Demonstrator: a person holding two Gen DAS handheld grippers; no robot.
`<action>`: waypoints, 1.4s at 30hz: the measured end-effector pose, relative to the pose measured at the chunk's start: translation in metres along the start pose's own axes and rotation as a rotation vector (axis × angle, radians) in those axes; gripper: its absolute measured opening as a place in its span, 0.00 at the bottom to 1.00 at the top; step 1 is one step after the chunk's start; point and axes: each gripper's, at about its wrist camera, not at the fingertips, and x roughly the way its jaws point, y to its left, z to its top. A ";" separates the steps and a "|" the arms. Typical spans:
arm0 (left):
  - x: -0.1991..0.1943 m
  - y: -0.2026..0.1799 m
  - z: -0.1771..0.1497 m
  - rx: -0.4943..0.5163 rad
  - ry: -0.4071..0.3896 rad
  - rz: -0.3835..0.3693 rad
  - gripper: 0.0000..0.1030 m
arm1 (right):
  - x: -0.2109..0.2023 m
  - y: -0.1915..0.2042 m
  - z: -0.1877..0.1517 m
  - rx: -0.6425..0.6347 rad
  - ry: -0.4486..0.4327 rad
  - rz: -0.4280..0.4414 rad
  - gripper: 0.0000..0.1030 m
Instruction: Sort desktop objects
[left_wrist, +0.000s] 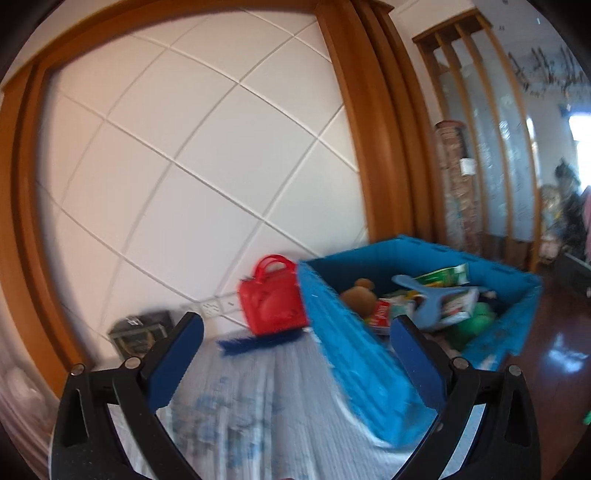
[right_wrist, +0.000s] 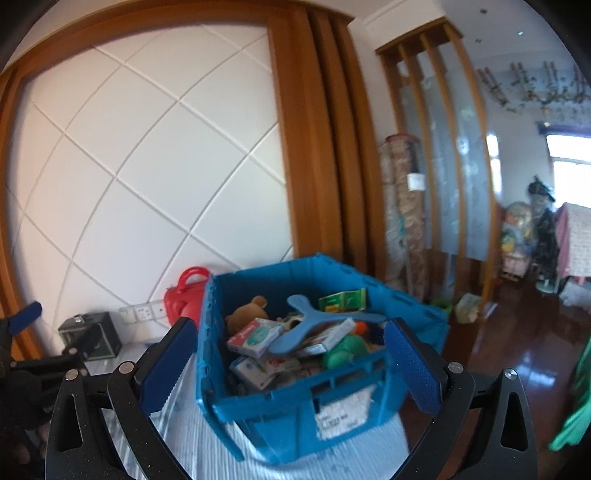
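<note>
white diamond-panelled wall (right_wrist: 147, 166) behind; blue crate (right_wrist: 295, 398) at the bench's (right_wrist: 221, 435) right edge, heaped with boxes, a teddy bear (right_wrist: 247, 314), a blue boomerang (right_wrist: 314, 321). both grippers' (left_wrist: 295, 350) (right_wrist: 291, 354) fingers spread, empty.

White wall panelling (right_wrist: 147, 177) with diagonal grooves, framed in orange-brown wood trim (right_wrist: 314, 147). Double wall socket (right_wrist: 142, 313) low on the wall. Slatted wooden partition with frosted glass panels (right_wrist: 450, 155) at right. Glossy dark wood floor (right_wrist: 517, 332). Bright window (right_wrist: 570, 162) in the far room. Pale striped tablecloth (left_wrist: 258, 406) covers the tabletop.
</note>
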 end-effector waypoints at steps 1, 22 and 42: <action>-0.004 -0.002 -0.001 -0.007 0.009 -0.022 0.99 | -0.007 -0.001 -0.001 -0.004 0.000 -0.003 1.00; -0.065 -0.061 -0.002 -0.008 0.012 -0.095 0.99 | -0.055 -0.046 -0.010 -0.040 0.048 -0.028 1.00; -0.055 -0.035 -0.011 -0.035 0.052 -0.067 0.99 | -0.033 -0.020 -0.023 -0.047 0.096 0.072 1.00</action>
